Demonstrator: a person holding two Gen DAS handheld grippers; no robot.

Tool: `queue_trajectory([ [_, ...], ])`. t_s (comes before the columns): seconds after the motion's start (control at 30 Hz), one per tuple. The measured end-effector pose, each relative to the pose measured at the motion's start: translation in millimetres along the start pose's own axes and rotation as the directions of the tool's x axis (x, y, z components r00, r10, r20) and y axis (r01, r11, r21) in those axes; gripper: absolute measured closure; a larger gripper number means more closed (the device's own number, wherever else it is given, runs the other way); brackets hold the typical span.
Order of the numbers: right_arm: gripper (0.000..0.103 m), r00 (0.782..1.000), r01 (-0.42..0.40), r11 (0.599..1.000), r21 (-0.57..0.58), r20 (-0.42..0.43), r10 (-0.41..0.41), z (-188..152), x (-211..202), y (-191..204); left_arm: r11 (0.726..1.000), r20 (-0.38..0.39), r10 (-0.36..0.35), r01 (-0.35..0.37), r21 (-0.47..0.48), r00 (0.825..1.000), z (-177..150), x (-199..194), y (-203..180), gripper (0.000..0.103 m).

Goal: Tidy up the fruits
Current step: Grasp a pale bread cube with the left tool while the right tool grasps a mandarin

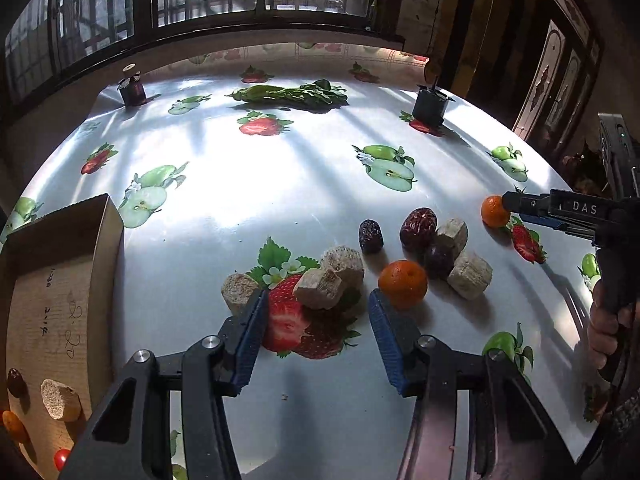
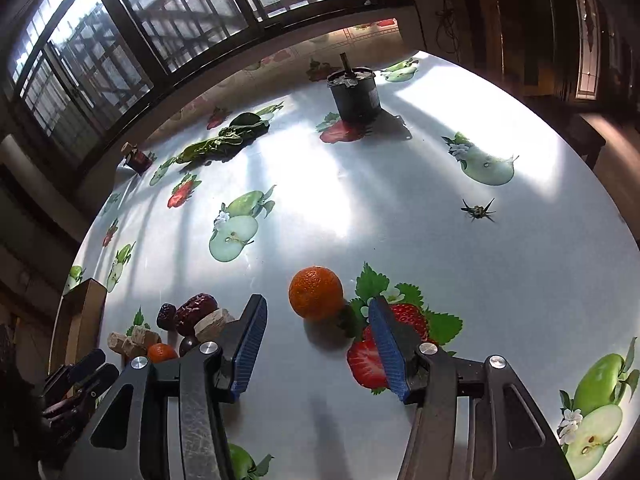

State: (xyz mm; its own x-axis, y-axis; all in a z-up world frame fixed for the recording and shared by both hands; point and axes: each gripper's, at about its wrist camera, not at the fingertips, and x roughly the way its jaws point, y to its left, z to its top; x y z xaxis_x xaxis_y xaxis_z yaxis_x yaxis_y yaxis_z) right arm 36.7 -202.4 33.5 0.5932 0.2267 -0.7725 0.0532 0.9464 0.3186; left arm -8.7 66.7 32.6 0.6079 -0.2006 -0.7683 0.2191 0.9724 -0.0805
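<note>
In the left wrist view my left gripper [image 1: 318, 306] stands open low over the fruit-print table. A beige chunk [image 1: 322, 289] lies just ahead of its tips, untouched by the pads. A mandarin [image 1: 403, 283] sits beside its right finger, with dark dates [image 1: 418, 227] and more beige chunks [image 1: 470, 274] behind. The right gripper [image 1: 511, 205] reaches in from the right at a second mandarin [image 1: 494, 211]. Seen from the right wrist, my right gripper [image 2: 318, 312] is open, and that mandarin [image 2: 316, 293] rests just ahead between its tips, clear of both pads.
A cardboard box [image 1: 108, 248] at the left holds a date, a beige chunk, a small orange fruit and a cherry tomato. Leafy greens [image 1: 288, 94], a dark jar [image 1: 133, 88] and a black pot [image 2: 354, 94] stand at the back. A hand [image 1: 604, 328] grips the right tool.
</note>
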Motion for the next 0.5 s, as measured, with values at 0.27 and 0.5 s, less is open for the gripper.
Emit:
queue_trajectory([
  [0.27, 0.046, 1.000, 0.018, 1.000, -0.024, 0.007, -0.018, -3, 25, 1, 1.000, -0.042, -0.022, 0.023, 0.012, 0.999, 2, 30, 2, 0.072],
  [0.5, 0.048, 0.998, 0.054, 0.997, -0.061, 0.035, -0.052, -3, 27, 4, 0.999, -0.008, -0.035, 0.035, -0.002, 0.999, -2, 29, 3, 0.072],
])
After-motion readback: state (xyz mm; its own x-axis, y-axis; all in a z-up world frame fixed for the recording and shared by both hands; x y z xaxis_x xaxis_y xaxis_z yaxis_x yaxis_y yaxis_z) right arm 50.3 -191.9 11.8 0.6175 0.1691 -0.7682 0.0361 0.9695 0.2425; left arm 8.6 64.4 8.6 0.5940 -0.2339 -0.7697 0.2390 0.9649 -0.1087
